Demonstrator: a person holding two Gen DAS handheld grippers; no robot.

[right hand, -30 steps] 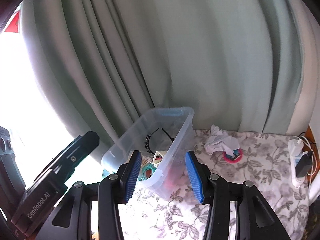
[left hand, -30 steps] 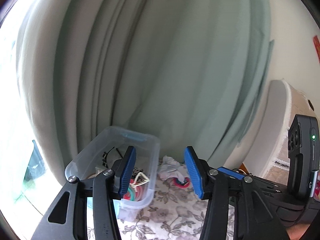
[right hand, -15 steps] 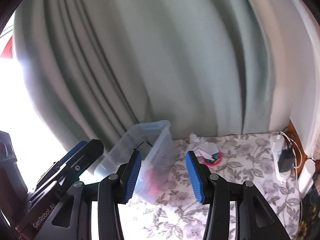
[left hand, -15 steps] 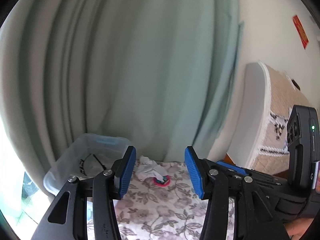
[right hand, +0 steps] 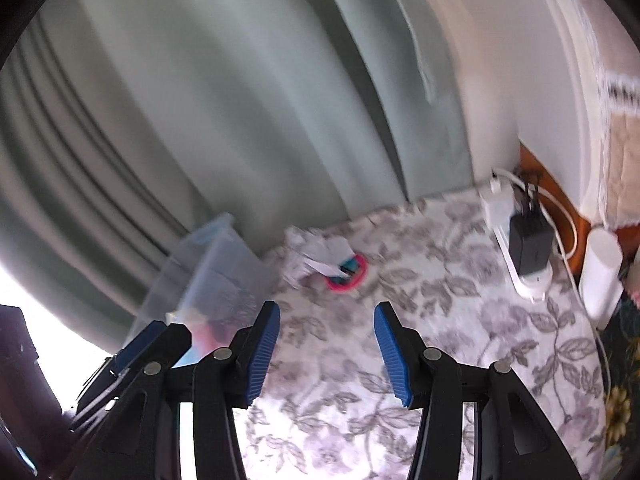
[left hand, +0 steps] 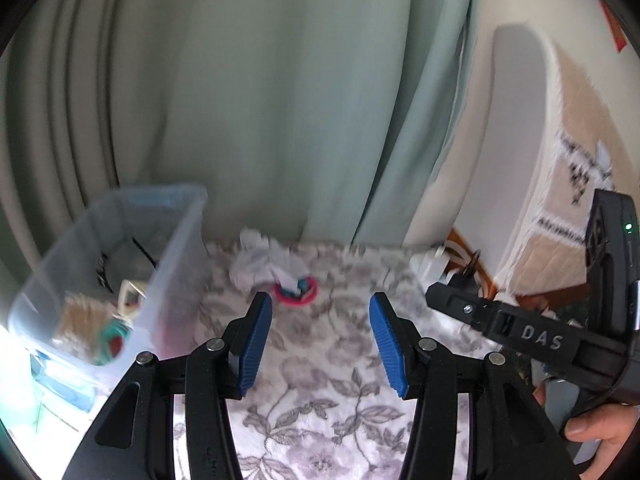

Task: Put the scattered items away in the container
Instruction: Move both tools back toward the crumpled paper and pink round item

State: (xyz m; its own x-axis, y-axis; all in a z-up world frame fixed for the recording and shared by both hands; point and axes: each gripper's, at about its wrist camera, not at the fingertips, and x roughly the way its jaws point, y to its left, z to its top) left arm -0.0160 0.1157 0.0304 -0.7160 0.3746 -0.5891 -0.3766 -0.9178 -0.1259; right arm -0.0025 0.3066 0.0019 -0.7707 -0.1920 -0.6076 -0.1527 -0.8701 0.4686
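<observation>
A clear plastic bin (left hand: pixel 172 240) (right hand: pixel 224 264) stands at the left of a floral tablecloth (left hand: pixel 328 380) and holds several small items. A crumpled white tissue (left hand: pixel 260 260) (right hand: pixel 316 252) lies to its right, partly over a pink ring with a teal piece (left hand: pixel 296 292) (right hand: pixel 348 272). My left gripper (left hand: pixel 320 336) is open and empty, above the cloth just short of the ring. My right gripper (right hand: pixel 326 344) is open and empty, also short of the ring. The right gripper's body shows at the right of the left wrist view.
A green curtain (left hand: pixel 280 100) hangs behind the table. A white power strip with a black charger (right hand: pixel 528 240) and a white cylinder (right hand: pixel 600 272) sit at the right edge. A white upholstered headboard (left hand: pixel 520 140) stands to the right.
Both views have swung right and tilted down, from the bin toward the tissue and pink ring. Both grippers stay open and empty.
</observation>
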